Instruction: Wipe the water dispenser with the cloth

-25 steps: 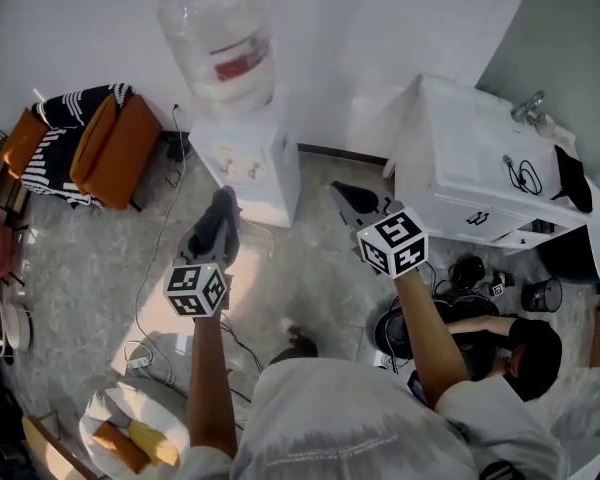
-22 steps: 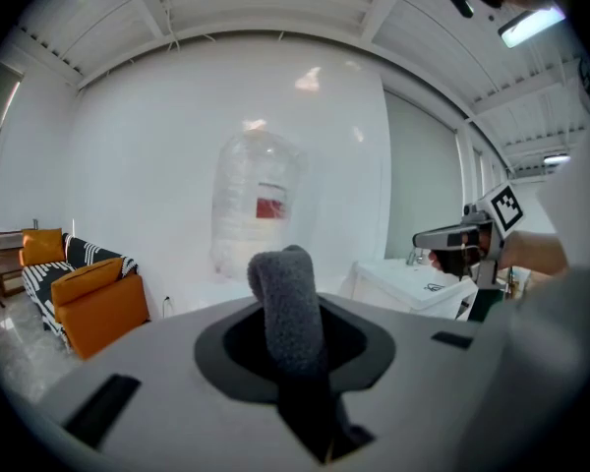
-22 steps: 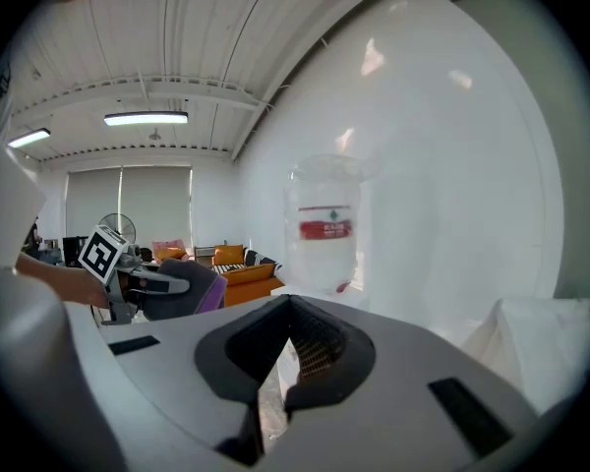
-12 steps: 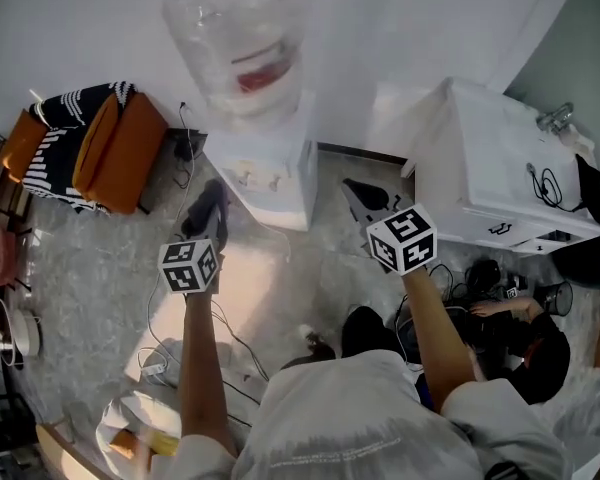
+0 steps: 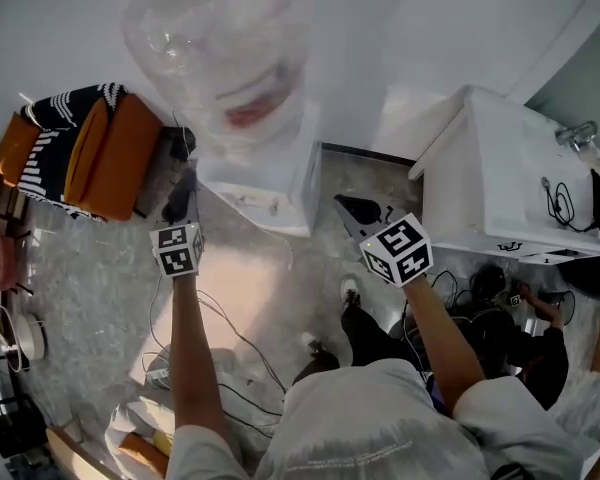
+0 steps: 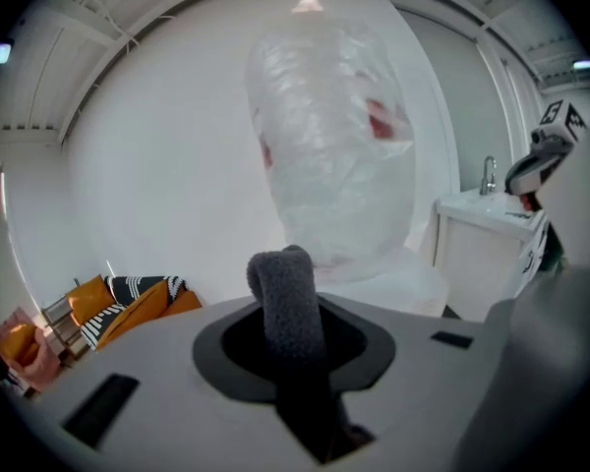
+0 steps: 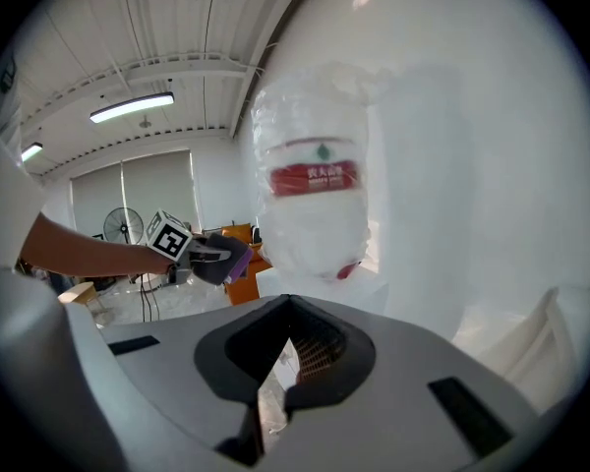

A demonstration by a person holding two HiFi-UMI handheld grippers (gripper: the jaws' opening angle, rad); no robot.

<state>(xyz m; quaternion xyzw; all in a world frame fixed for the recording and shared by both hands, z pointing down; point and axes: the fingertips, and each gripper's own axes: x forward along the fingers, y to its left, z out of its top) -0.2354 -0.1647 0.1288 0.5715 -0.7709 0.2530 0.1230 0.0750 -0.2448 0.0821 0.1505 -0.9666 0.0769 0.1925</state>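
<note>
The white water dispenser [image 5: 258, 180] stands against the wall, its clear bottle [image 5: 216, 50] on top with a red label. My left gripper [image 5: 181, 194] is shut on a dark grey cloth [image 6: 289, 313], which sticks up folded between the jaws. It is at the dispenser's left side, just below the bottle [image 6: 334, 155]. My right gripper [image 5: 361, 212] hovers right of the dispenser, its jaws together with nothing in them. In the right gripper view the bottle [image 7: 315, 205] rises ahead, and the left gripper [image 7: 219, 257] with the cloth shows at its left.
Orange seats with a black-and-white striped fabric [image 5: 95, 148] stand left of the dispenser. A white cabinet [image 5: 500, 183] with a tap is at the right, and a person [image 5: 528, 346] sits on the floor beside it. Cables [image 5: 225, 333] trail over the floor.
The view has closed in on the dispenser. My left gripper has moved forward and left with the cloth, up to the dispenser's left side. The right gripper has barely shifted.
</note>
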